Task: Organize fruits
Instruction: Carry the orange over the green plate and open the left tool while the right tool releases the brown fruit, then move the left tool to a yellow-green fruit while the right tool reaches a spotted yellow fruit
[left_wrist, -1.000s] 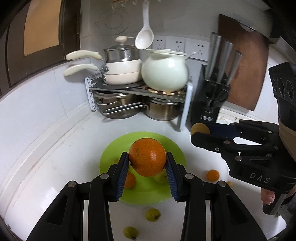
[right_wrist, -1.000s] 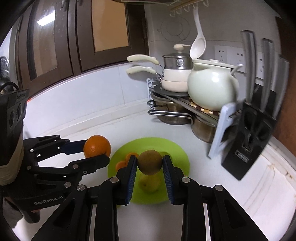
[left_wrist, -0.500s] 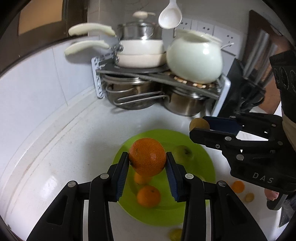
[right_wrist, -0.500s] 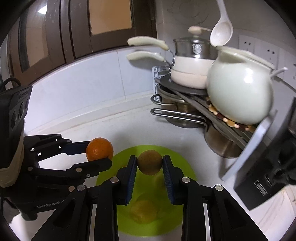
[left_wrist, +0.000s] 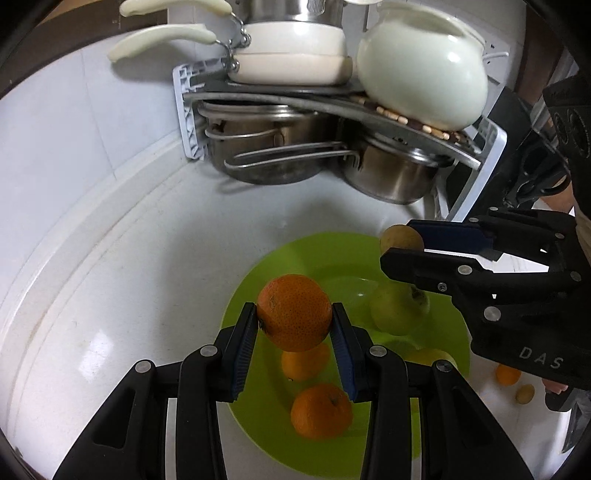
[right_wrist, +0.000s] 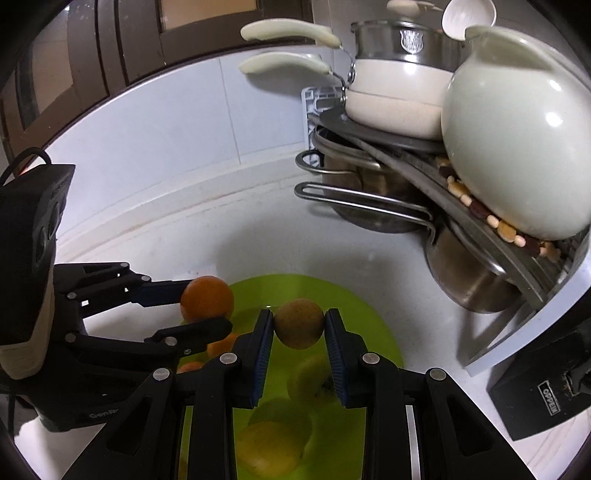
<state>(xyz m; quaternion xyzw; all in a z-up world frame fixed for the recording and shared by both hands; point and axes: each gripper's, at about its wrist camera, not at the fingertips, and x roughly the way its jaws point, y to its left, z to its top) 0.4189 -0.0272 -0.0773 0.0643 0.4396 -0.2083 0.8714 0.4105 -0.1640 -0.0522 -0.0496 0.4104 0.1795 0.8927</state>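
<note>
My left gripper (left_wrist: 294, 325) is shut on an orange (left_wrist: 294, 312) and hangs over the left part of the green plate (left_wrist: 258, 280). In the right wrist view the same orange (right_wrist: 207, 297) shows at the left. My right gripper (right_wrist: 299, 328) is shut on a small brownish-green fruit (right_wrist: 299, 323), also above the plate (right_wrist: 365, 317); that fruit (left_wrist: 402, 239) shows at the right of the left wrist view. On the plate lie two oranges (left_wrist: 320, 410), a green apple (left_wrist: 397, 304) and a yellow fruit (right_wrist: 269, 448).
A rack (left_wrist: 192, 110) with steel pots (left_wrist: 391, 177), white pans and a white round pot (left_wrist: 421, 70) stands right behind the plate. A black knife block (right_wrist: 543, 391) sits at the right. Two small fruits (left_wrist: 508, 373) lie on the white counter beside the plate.
Both grippers have moved forward and down over the plate, each still holding its fruit. The rack and pots now loom closer and higher in both views.
</note>
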